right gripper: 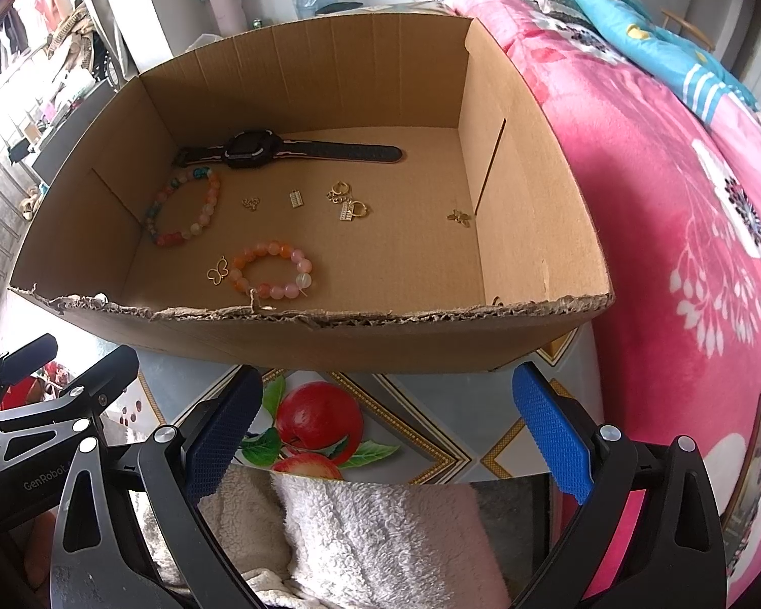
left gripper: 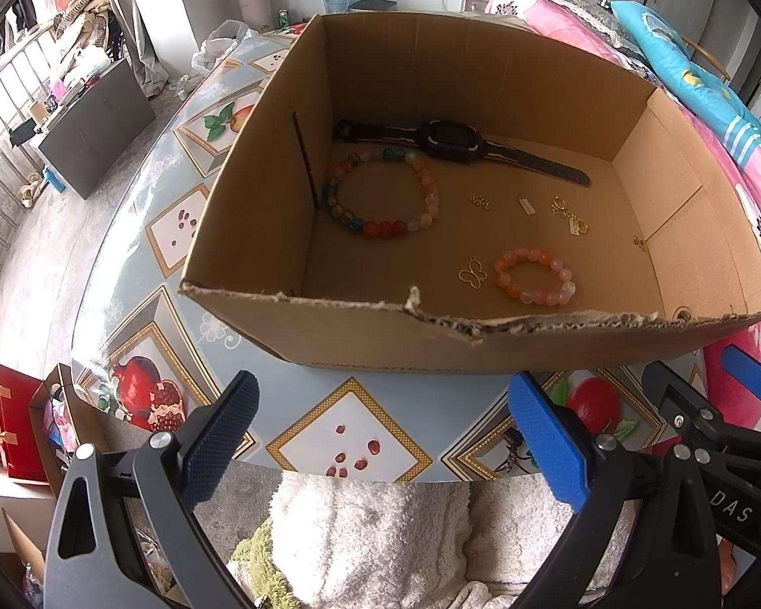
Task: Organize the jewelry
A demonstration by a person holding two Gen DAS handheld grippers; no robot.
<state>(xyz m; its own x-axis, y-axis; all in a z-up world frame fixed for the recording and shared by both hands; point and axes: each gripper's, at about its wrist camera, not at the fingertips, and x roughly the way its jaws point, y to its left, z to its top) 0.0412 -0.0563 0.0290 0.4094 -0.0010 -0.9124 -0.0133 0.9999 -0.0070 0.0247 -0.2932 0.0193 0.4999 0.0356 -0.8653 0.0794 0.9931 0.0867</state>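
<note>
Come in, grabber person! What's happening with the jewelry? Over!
Left gripper and right gripper open, empty. Bracelets, watch, charms in box. Nothing blocking.

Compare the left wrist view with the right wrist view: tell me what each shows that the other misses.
Only the left wrist view shows the red bag on the floor and the pomegranate print. Only the right wrist view shows the gold bee charm clearly and the apple print. Both show the cardboard box holding the watch, two bead bracelets and gold charms, with both grippers open and outside it.
</note>
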